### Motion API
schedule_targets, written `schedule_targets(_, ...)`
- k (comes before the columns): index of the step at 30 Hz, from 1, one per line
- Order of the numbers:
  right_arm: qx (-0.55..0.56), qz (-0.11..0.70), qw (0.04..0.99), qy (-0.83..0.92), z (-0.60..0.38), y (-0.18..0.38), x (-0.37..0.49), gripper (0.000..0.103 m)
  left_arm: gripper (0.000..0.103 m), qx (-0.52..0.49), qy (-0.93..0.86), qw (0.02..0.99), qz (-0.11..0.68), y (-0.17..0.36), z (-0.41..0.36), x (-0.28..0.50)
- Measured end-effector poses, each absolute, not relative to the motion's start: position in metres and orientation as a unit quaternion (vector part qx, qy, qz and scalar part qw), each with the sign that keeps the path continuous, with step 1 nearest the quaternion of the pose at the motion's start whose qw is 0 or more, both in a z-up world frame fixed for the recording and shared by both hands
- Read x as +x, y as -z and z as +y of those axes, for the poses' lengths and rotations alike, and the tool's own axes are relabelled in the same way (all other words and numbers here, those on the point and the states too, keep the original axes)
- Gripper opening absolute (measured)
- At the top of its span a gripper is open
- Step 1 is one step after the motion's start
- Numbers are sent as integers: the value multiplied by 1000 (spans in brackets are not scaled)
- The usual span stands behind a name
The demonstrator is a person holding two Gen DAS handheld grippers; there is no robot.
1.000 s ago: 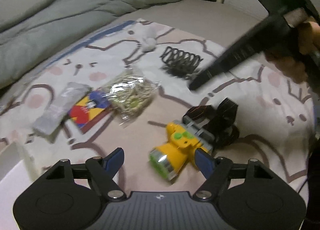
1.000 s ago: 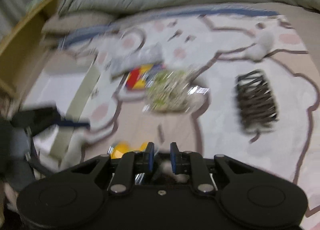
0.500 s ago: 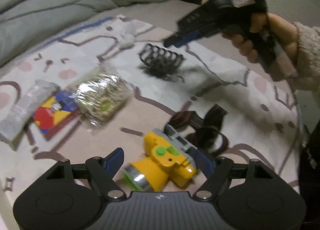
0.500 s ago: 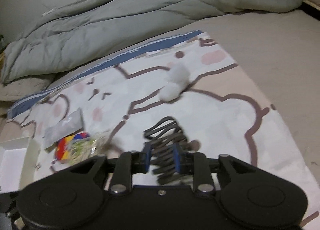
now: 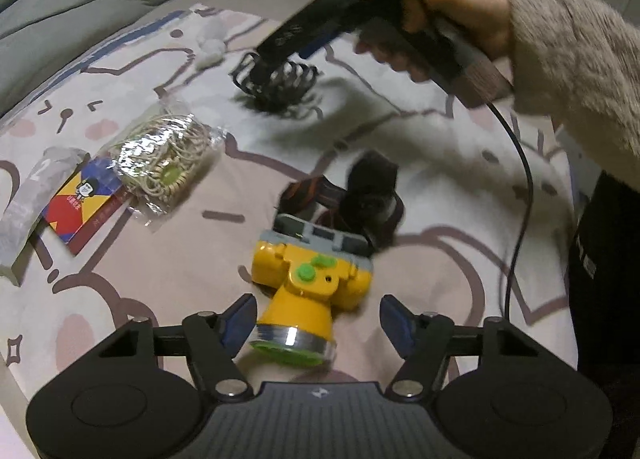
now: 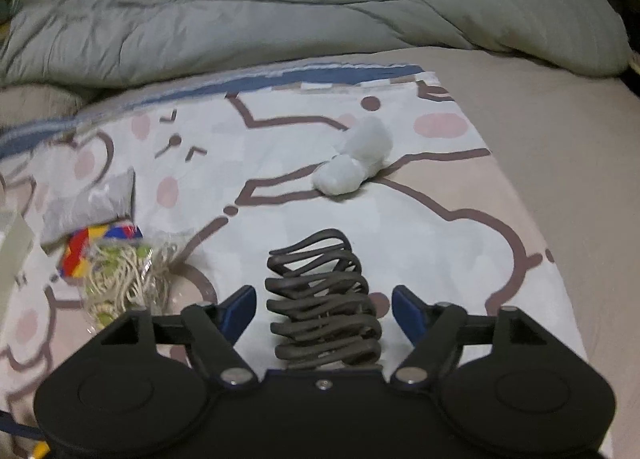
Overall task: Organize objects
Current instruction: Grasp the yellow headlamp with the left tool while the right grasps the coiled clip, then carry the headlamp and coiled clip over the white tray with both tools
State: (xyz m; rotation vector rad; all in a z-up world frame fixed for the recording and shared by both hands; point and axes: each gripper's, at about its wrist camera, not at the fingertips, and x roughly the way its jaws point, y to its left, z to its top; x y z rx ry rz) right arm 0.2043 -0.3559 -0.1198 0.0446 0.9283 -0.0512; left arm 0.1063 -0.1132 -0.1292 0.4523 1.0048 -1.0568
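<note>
Spreading wide, right tool [image 6: 324, 311] now straddles black hair claw [image 6: 324, 303].

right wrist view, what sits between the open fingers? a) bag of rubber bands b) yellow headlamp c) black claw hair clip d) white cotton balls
c: the black claw hair clip lies between the blue-tipped fingers of the right gripper, which stand wide apart on either side of it; the white cotton balls lie farther off.
</note>
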Motion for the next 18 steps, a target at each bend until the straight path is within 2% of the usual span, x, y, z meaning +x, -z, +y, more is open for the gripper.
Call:
schedule_targets(4, -12, 462, 887, 24, -349, 130, 208, 75, 63, 243, 463, 720, 457, 129, -123, 100)
schedule_targets(5, -19, 464, 885, 24, -348, 132, 208, 67, 62, 249, 457, 720, 459, 130, -126, 100)
schedule_targets(6, -24, 469, 883, 24, -347, 134, 208, 66, 59, 255, 451, 721, 461, 132, -129, 101)
schedule_targets(9, -22, 482, 876, 14, -349, 135, 205, 66, 50, 263, 436, 722, 468, 138, -138, 104)
schedule_targets(18, -33, 528, 847, -42, -348, 123, 182, 65, 48, 269, 397, 719, 503, 156, -151, 113)
